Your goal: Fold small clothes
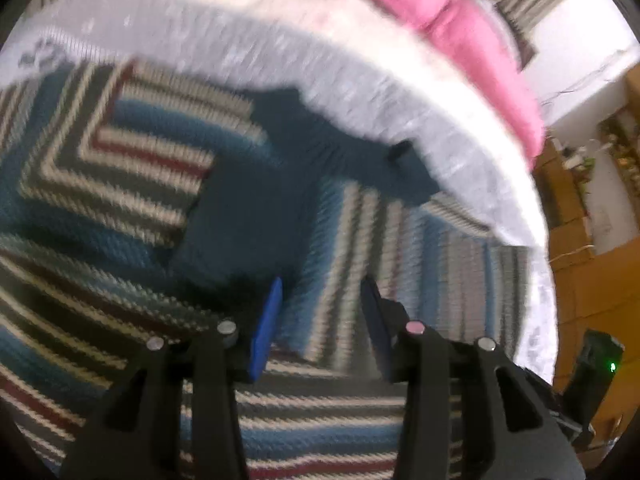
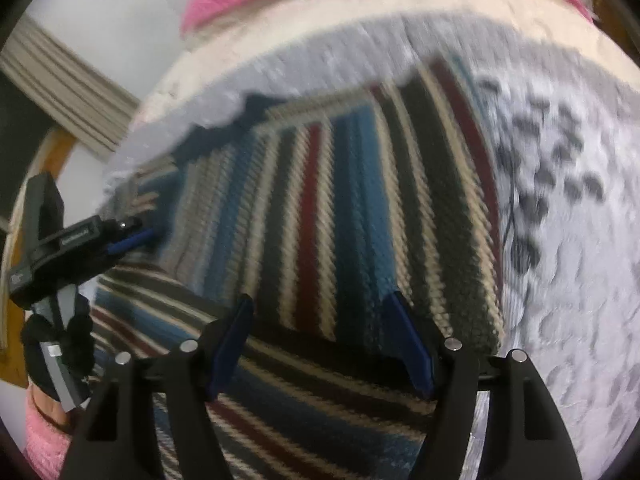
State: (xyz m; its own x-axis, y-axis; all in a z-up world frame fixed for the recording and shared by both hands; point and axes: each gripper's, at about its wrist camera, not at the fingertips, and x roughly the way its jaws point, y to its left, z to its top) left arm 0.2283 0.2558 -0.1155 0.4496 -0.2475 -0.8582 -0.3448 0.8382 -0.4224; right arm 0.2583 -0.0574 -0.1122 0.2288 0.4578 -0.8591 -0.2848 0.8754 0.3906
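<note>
Left wrist view: blurred frame. The left gripper [image 1: 320, 292] has its blue fingers [image 1: 266, 328] spread apart with nothing between them, hovering just above the striped knit sweater [image 1: 120, 168]. The sweater lies spread on the white bedspread [image 1: 280, 60], filling most of the lower frame; stripes are blue, cream, dark grey and maroon. A plain dark blue part [image 1: 256, 200] of the garment, possibly the neck or inner side, sits ahead of the fingertips; cannot tell exactly which part. A pink pillow [image 1: 472, 40] lies on the bed beyond the sweater. Wooden floor [image 1: 592, 288] shows at right. A dark device with a green light [image 1: 596, 364] sits at the lower right edge.

Right wrist view: also blurred. The right gripper [image 2: 320, 308] is wide open, empty, its blue fingers [image 2: 412, 344] straddling the sweater's near edge, right over the knit; contact unclear. The sweater runs from the fingertips up toward the pillow, with a folded or overlapping layer nearest the camera. White bedspread with grey leaf print shows at right. The left gripper appears at the left edge, its tips at the sweater's side edge, held by a hand [image 2: 60, 340] in a dark glove with a pink sleeve [image 2: 44, 436] below.
</note>
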